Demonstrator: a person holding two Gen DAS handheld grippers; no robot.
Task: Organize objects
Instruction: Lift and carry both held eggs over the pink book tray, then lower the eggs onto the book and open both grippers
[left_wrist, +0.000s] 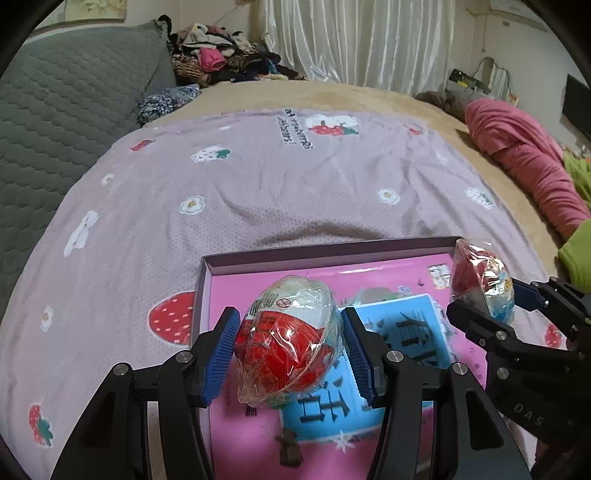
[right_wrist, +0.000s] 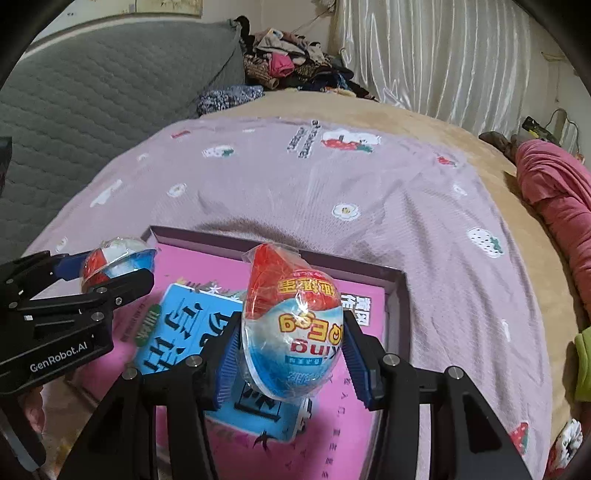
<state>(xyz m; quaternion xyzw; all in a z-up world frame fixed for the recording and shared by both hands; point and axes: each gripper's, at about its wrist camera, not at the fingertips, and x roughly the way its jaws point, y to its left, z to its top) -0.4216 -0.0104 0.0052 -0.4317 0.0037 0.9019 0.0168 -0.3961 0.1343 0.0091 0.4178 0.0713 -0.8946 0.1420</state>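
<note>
Between the blue pads of the left gripper (left_wrist: 290, 354) sits a wrapped toy egg (left_wrist: 288, 339), pinched at its widest part above the pink box (left_wrist: 218, 269). The right gripper (right_wrist: 290, 350) likewise pinches a second egg (right_wrist: 291, 325) over the same box, nearer its far right corner. Both eggs look light, with hard shells under loose, crinkly, slippery film. Gripping the girth, not the film tails, seems safest. The box rests on a lilac strawberry blanket (left_wrist: 258, 192).

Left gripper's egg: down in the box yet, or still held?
Held. The left gripper is shut on the wrapped egg, above the box floor; contact underneath can't be seen.
</note>
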